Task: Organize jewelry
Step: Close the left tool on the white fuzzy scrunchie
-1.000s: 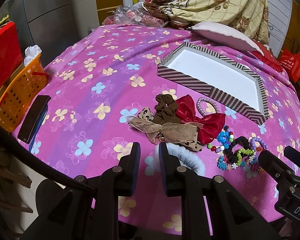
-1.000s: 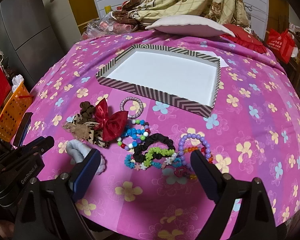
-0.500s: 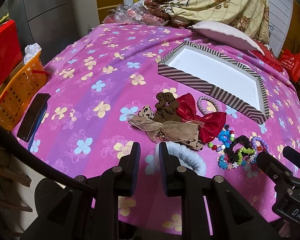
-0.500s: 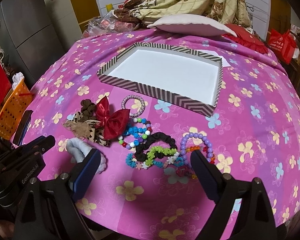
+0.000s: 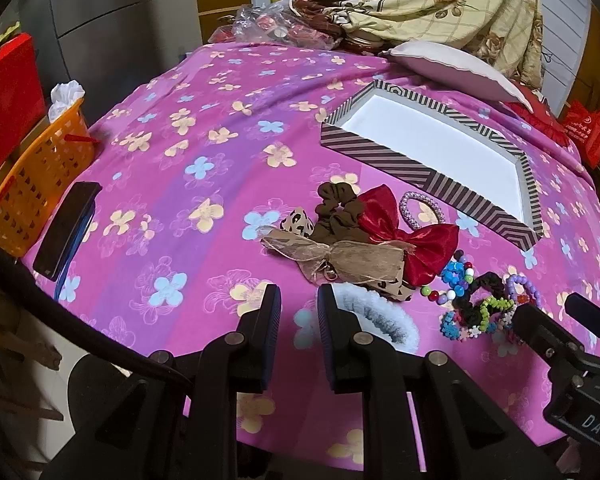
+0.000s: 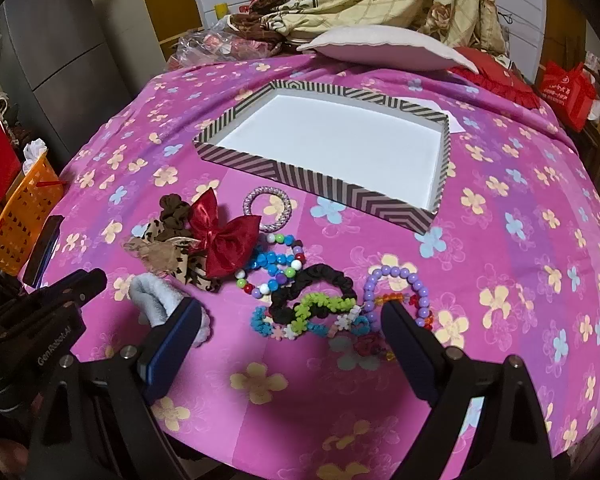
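Note:
A heap of hair ties and bracelets lies on the pink flowered cloth in front of an empty striped box (image 5: 432, 186) (image 6: 340, 190). It includes a red bow (image 5: 412, 240) (image 6: 224, 236), a tan gauze bow (image 5: 352, 260), a brown scrunchie (image 5: 336, 208), a white fluffy scrunchie (image 5: 376, 316) (image 6: 156, 296), a black scrunchie (image 6: 316, 284), a purple bead bracelet (image 6: 396, 280) and a pearly ring (image 6: 266, 208). My left gripper (image 5: 299, 300) hovers just left of the fluffy scrunchie, jaws narrowly apart and empty. My right gripper (image 6: 290, 312) stands wide open near the bracelets, holding nothing.
An orange basket (image 5: 28, 184) and a dark phone (image 5: 66, 228) sit at the cloth's left edge. A pale pillow (image 6: 380, 50) and a folded blanket lie behind the box. A red bag (image 6: 566, 88) stands at the far right.

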{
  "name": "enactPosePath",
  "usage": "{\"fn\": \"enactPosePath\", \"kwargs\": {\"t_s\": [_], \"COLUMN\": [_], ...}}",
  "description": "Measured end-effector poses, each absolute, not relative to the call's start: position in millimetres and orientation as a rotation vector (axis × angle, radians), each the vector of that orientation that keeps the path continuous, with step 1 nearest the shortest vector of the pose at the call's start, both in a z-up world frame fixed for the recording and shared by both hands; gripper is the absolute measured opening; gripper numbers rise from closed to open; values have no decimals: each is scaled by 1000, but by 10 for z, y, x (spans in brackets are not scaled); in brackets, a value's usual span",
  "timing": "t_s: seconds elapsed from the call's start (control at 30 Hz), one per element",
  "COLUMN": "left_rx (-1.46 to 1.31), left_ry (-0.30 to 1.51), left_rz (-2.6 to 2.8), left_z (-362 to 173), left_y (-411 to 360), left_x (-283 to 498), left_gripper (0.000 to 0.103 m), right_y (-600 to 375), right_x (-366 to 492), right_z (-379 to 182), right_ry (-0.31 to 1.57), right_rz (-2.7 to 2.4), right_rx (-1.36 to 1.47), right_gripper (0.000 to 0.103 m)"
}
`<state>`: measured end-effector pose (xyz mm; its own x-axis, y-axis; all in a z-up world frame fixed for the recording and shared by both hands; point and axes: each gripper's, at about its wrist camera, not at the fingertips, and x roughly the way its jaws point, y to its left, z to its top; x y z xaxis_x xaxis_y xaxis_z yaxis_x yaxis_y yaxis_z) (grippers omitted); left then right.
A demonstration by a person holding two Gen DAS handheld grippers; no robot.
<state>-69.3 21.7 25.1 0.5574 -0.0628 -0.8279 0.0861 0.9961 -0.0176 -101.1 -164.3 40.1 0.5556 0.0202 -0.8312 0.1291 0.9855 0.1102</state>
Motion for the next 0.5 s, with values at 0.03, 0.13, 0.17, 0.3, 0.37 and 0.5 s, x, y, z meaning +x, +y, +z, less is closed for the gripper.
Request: {"fn": "enactPosePath", "kwargs": {"t_s": [0.03, 0.13, 0.17, 0.3, 0.37, 0.5], "left_rx": [24, 21, 20, -9, -26, -50], "left_ry": [978, 985, 989, 1004, 1015, 1044], "left_rz": [-87, -87, -88, -97, -109, -129], "left_z": [258, 259, 268, 273, 271, 234], "left_y": [225, 233, 237, 310, 357, 484], "left_x": [-677, -663, -650, -623, -605, -582], "left_gripper": [32, 32, 32, 32, 32, 32], "right_y": [-1650, -1658, -1667, -1705, -1720, -1758], "right_x": [-1010, -1005, -1005, -998, -995, -987], "right_z": [399, 391, 382, 339, 311, 250], "right_ry": [981, 984, 987, 993, 997, 1009], "right_rz": [-65, -66, -67, -67, -64, -59], "right_rx": [166, 164, 164, 162, 159, 159], "right_gripper": [94, 94, 94, 94, 94, 94]}}
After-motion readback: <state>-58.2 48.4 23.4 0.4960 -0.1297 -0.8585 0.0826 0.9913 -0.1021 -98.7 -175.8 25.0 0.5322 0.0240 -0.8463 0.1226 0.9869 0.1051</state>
